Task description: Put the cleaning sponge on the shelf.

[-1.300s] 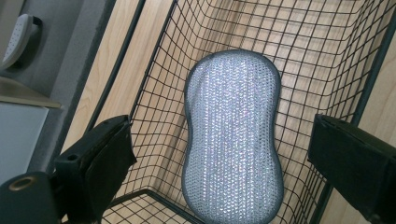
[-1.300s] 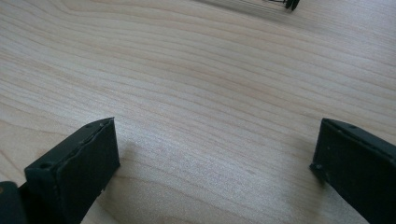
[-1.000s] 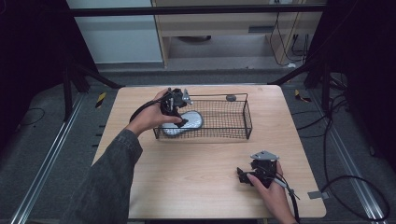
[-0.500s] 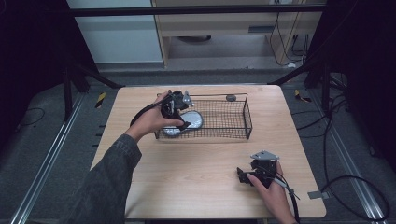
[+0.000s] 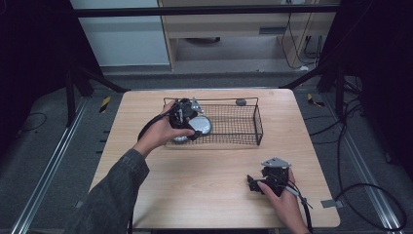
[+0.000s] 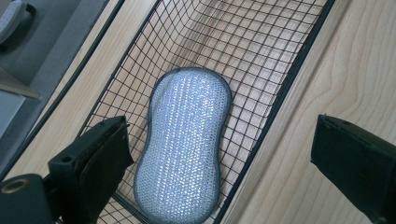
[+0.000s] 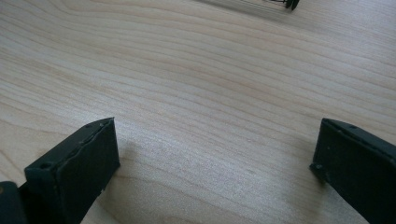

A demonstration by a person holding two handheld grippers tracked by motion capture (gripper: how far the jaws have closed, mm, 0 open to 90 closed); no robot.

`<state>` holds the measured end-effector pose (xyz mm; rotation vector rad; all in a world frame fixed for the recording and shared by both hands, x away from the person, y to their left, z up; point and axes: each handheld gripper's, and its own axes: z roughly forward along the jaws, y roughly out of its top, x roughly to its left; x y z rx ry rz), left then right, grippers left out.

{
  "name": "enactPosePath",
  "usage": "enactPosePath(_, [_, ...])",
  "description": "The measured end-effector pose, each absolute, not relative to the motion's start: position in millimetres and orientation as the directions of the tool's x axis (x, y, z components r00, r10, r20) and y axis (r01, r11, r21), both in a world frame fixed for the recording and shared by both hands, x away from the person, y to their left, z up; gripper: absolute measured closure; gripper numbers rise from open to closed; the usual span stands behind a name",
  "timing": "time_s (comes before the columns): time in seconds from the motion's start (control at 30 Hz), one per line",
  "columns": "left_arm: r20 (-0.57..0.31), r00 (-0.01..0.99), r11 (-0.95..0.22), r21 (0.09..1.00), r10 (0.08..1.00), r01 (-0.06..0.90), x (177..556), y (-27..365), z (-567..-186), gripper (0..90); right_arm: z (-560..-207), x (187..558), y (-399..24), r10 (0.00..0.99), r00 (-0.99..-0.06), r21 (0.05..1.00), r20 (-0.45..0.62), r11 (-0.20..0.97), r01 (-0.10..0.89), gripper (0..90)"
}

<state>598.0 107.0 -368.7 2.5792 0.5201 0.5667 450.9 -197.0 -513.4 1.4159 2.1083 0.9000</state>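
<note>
Table [image 5: 204, 185]: pale wood-grain top, square, bare along the near edge. Right hand-held gripper [image 5: 252, 184]: near right part of the table, held low in the person's right hand [image 5: 282, 200], grey three-cornered plate on top, cable trailing toward the near edge; in the right gripper view [image 7: 215, 158] its jaws stand wide apart over bare wood, nothing between them. Left forearm: dark sleeve [image 5: 109, 195] entering from the near left and reaching forward, left hand [image 5: 158, 134] wrapped around the left hand-held gripper [image 5: 192, 124] at the left end of the basket. Left hand-held gripper, own view [image 6: 219, 154]: jaws spread wide, one inside the wire wall, the other outside over the table, holding nothing. Wire basket [image 5: 255, 122]: black mesh, rectangular, on the far middle of the table. Scrub pad [image 6: 184, 144]: silvery, sparkling, peanut-shaped with a dark border, lying flat on the basket floor at its left end, just beside the inner jaw. Small dark object [image 5: 240, 102]: beyond the basket's far rim; kind cannot be told. Room beyond: grey floor [image 5: 44, 146], metal rails, loose cables, light cabinet front [image 5: 126, 39] and shelving.
</note>
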Motion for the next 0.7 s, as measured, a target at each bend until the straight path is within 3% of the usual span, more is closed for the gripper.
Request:
enactPosePath(0.3, [0.285, 0.817, -0.792, 0.533, 0.5, 0.299, 580, 106, -369, 4.0, -514, 451, -197, 0.926, -0.377, 0.724, -0.006, 0.264, 0.637, 0.5])
enactPosePath(0.7, [0.289, 0.814, -0.782, 0.553, 0.504, 0.288, 549, 101, -373, 4.3, -513, 451, -197, 0.927, -0.375, 0.724, -0.005, 0.262, 0.638, 0.5])
